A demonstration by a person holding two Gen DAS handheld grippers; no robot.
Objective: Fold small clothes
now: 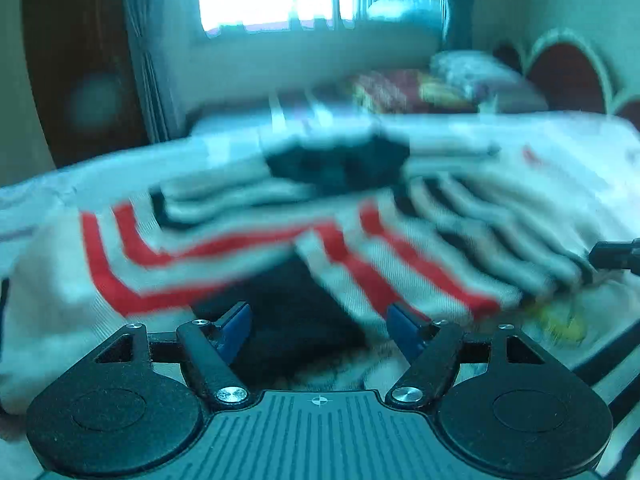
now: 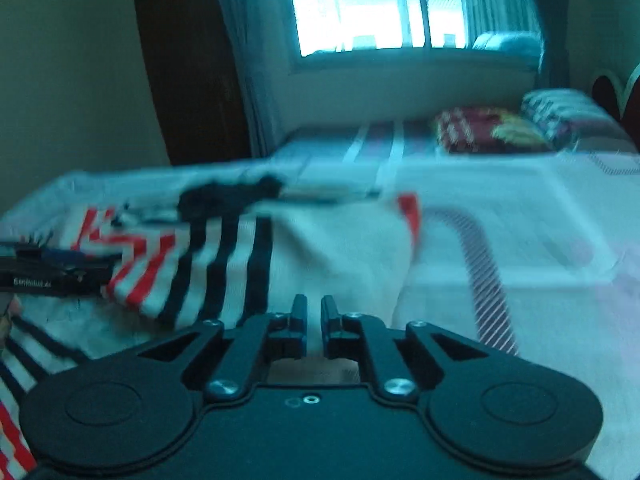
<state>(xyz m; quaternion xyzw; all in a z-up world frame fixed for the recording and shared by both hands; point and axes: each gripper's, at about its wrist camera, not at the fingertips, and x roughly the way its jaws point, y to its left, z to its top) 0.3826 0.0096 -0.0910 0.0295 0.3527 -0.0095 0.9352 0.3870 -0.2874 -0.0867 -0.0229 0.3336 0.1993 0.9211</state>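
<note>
Striped garment (image 1: pixel 248 248): one | left gripper (image 1: pixel 318 326) released | right gripper (image 2: pixel 314 314) clenched, empty

We see a bright window (image 2: pixel 380 8) in the far wall with pale curtains (image 2: pixel 248 60), a dark wooden door (image 1: pixel 80 60) at left, and a bed (image 2: pixel 520 220) with 2 pillows (image 2: pixel 560 116) far right.

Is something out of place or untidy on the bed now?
Yes. The striped garment lies bunched and crooked on the bed, its red and black stripes running in different directions, with a dark part heaped on top. It is not yet a flat fold. Nothing looks torn or spilled, though blur hides detail.
</note>
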